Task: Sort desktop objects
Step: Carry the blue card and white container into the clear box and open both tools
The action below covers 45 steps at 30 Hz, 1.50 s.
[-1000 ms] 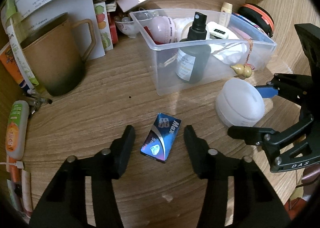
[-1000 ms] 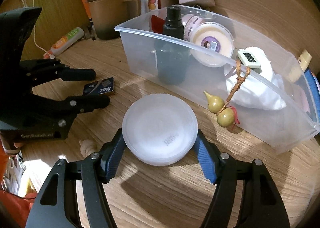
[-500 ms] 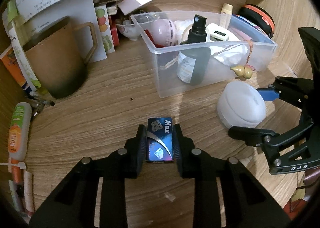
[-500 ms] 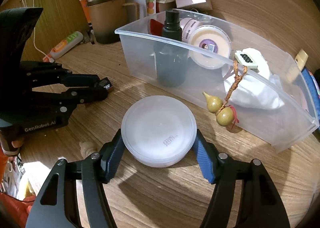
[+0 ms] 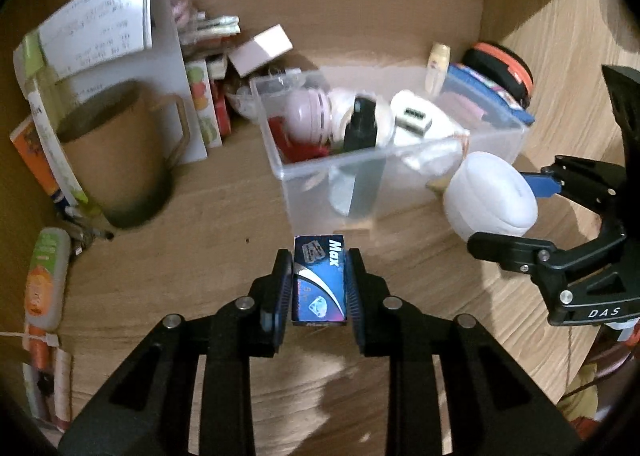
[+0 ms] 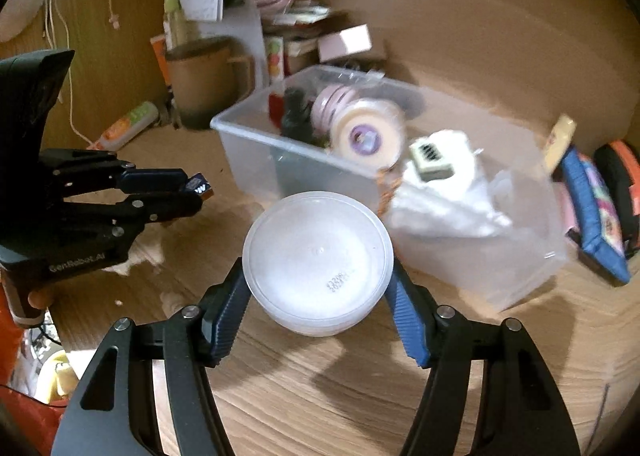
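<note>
My left gripper (image 5: 319, 284) is shut on a small blue "Max" box (image 5: 319, 276) and holds it above the wooden desk, in front of the clear plastic bin (image 5: 400, 160). My right gripper (image 6: 318, 288) is shut on a round white lidded container (image 6: 318, 260) and holds it lifted near the bin's (image 6: 480, 256) front wall. The container (image 5: 490, 196) and right gripper (image 5: 516, 212) also show at the right of the left wrist view. The left gripper (image 6: 192, 192) with the box tip (image 6: 199, 186) shows at the left of the right wrist view.
The bin holds a dark spray bottle (image 5: 362, 128), pink and white round jars (image 6: 362, 134) and white cloth. A brown mug (image 5: 116, 152), papers and small boxes stand behind left. A tube (image 5: 46, 276) lies at the left edge. A blue pouch (image 6: 592, 216) lies right of the bin.
Both grippers have risen from the desk with their objects: the left lifts the blue box, the right lifts the round container. Both have moved toward the bin.
</note>
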Motion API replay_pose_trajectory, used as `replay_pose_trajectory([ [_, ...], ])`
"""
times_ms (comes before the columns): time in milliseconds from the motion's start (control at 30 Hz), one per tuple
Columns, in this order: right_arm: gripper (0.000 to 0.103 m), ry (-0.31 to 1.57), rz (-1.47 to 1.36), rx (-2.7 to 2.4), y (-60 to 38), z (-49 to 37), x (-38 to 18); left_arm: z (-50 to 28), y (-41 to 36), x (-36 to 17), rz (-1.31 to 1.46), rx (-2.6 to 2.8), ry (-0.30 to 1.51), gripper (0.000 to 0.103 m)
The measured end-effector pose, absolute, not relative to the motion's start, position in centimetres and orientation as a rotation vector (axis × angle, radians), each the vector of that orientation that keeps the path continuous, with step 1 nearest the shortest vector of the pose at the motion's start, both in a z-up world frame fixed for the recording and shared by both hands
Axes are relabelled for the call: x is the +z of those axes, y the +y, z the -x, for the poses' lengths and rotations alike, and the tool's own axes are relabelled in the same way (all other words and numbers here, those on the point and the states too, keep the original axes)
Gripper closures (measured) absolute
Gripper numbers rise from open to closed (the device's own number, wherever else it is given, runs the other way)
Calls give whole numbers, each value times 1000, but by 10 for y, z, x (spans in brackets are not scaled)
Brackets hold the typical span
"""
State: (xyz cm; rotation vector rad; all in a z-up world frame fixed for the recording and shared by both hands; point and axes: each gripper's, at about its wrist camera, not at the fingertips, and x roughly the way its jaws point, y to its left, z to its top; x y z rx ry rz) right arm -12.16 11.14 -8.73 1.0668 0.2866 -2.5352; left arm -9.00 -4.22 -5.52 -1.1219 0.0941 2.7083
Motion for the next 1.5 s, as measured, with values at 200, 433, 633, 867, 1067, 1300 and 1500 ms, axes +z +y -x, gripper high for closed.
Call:
replay_pose_trajectory([
  [200,41,299,-1007,-2586,128,117,-68,90,-37,-37,1057,2715,69,77],
  [433,41,267,-968,-2614,146,119,-59,92,-27,-15,994,2731,64,77],
  [633,41,225,-944,-2630,165,129,-50,103,-16,-1,956,2728,59,77],
  [867,41,210,-905,-2657,184,143,-40,123,-2,8,934,2711,53,77],
  [1067,41,171,-891,-2668,194,160,-41,144,14,6,947,2691,74,77],
  [1300,41,149,-922,-2664,197,185,-48,165,23,0,972,2663,81,77],
  [1500,41,161,-959,-2643,195,202,-59,183,31,-10,1002,2638,105,77],
])
